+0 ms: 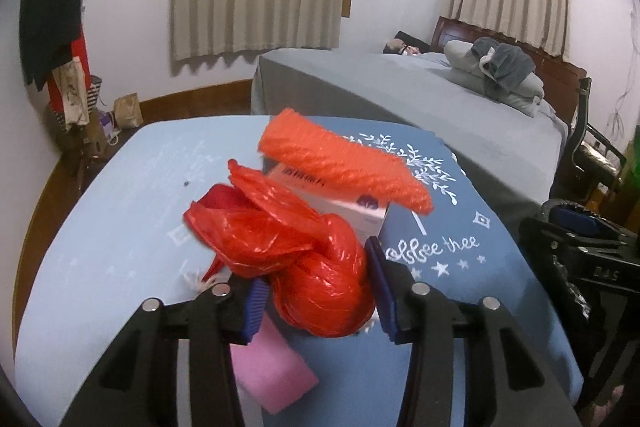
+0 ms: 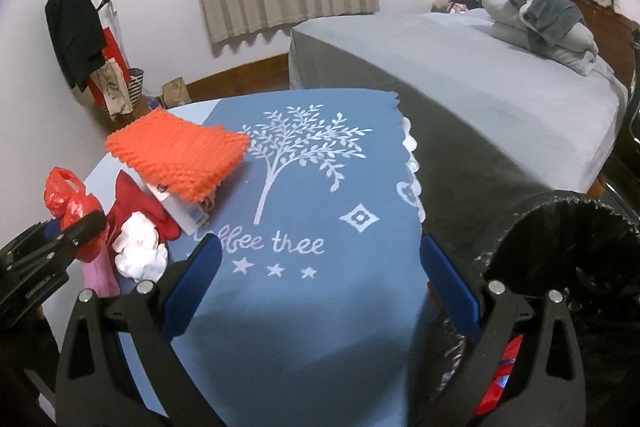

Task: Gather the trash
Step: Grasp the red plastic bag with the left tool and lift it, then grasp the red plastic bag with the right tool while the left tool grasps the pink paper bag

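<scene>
Looking through the left wrist view, we saw the left tool (image 1: 320,291) clamped on a knotted red plastic bag (image 1: 304,259) at lower centre, blue pads pressing its bunched body on both sides. Behind it an orange foam net (image 1: 344,163) lay on a white box (image 1: 360,211), and a pink piece (image 1: 268,367) lay on the desk (image 1: 120,207) at the bottom of the frame.

In the right wrist view, the right tool (image 2: 320,287) stood open and empty over the blue cloth (image 2: 320,187). A black-lined bin (image 2: 560,247) sat at lower right, a white crumpled wad (image 2: 140,251) at lower left.

We judged the slick bag could slip from the pads in transit, since only its knot was pinched. Its loose handles might also snag the net and drag the box off the desk.
</scene>
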A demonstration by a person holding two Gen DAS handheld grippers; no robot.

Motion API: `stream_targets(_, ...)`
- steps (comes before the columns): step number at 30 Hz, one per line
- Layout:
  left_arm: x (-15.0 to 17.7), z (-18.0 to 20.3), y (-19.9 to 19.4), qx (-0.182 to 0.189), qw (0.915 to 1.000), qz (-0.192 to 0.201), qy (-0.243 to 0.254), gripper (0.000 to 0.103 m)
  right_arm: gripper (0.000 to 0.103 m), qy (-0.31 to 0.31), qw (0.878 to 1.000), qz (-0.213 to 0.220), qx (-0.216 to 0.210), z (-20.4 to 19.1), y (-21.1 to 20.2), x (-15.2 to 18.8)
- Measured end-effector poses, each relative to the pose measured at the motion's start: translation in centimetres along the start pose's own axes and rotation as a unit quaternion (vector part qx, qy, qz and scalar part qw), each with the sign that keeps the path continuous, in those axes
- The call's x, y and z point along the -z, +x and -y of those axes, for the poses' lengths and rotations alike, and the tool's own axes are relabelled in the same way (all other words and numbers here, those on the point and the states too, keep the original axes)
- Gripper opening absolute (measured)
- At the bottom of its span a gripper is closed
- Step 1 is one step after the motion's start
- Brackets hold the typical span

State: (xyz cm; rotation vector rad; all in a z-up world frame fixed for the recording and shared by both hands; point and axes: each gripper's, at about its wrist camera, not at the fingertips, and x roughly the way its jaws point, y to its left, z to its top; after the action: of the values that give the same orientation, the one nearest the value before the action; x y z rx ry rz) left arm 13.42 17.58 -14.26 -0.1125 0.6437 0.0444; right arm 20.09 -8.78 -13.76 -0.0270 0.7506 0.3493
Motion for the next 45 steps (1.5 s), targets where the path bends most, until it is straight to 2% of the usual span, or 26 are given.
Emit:
stream_targets(3,0.4,-0.5,-0.8,-0.005,1.0,-0.001,-0.003,0.045,0.097,-0.005,1.0,-0.002,-0.006,-0.6,0.2,0.2)
stream_targets(6,0.8,-1.6,-1.4,0.005,0.9999,-0.005,-0.015,0.046,0.097,-0.012,1.0,-0.003,-0.012,-1.4,0.4,0.4)
stream_targets(10,1.8,-2.4,-1.0,-0.003,0.9996,-0.022,-0.019,0.046,0.097,-0.019,1.0,-0.008,-0.018,-2.2,0.8,0.6)
stream_targets(14,2.2,-2.3,-0.4,0.009,0.9993,-0.029,-0.021,0.046,0.097,-0.024,1.0,-0.011,-0.014,-2.5,0.9,0.9)
stream_targets(26,2.1,6.0,2.7,0.102,0.9938,-0.033,0.031,0.046,0.096,0.01,0.999,-0.004,0.036,2.2,-0.3,1.1)
stream_targets(27,2.0,6.5,2.9,0.104,0.9933,-0.034,0.036,0.051,0.096,0.014,0.999,-0.003,0.038,2.6,-0.5,1.1)
stream_targets(28,1.9,6.9,3.0,0.105,0.993,-0.035,0.04,0.065,0.096,0.016,0.999,-0.002,0.04,2.9,-0.6,1.2)
stream_targets(30,1.8,7.2,2.7,0.106,0.9931,-0.028,0.04,0.08,0.096,0.02,0.999,-0.001,0.04,3.3,-0.6,1.2)
stream_targets(31,1.7,7.1,2.5,0.108,0.993,-0.025,0.039,0.082,0.096,0.021,0.999,0.0,0.038,3.4,-0.7,1.2)
stream_targets(38,2.0,4.8,1.1,0.09,0.995,-0.03,0.031,0.083,0.096,0.02,1.0,0.001,0.021,2.8,-0.7,1.3)
stream_targets(45,3.0,2.0,-0.6,0.061,0.9978,-0.02,0.016,0.083,0.096,0.006,1.0,-0.001,-0.021,-0.1,-0.1,1.3)
